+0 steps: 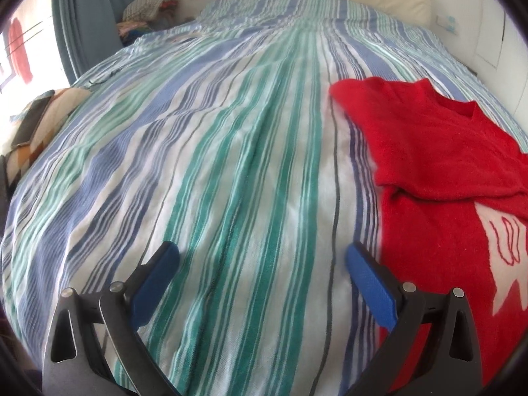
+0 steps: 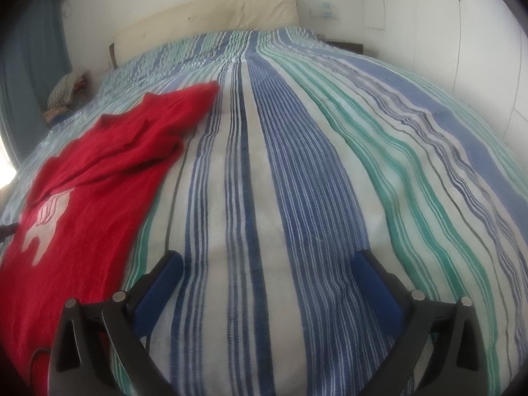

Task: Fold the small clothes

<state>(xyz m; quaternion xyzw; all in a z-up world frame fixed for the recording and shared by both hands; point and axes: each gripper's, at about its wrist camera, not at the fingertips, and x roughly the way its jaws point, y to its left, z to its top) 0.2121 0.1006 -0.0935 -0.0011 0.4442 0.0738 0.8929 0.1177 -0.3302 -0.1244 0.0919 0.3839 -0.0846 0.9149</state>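
Before me — a bed under a bedspread striped in blue, green and white. A cream padded headboard stands against the white wall at its far end. At my left, blue-grey curtains hang beside a bright window; a heap of folded textiles lies near them — daylight enters there.

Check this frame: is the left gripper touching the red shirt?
Cannot tell. In the left wrist view the left gripper is open; its right finger borders the red shirt, contact unclear.
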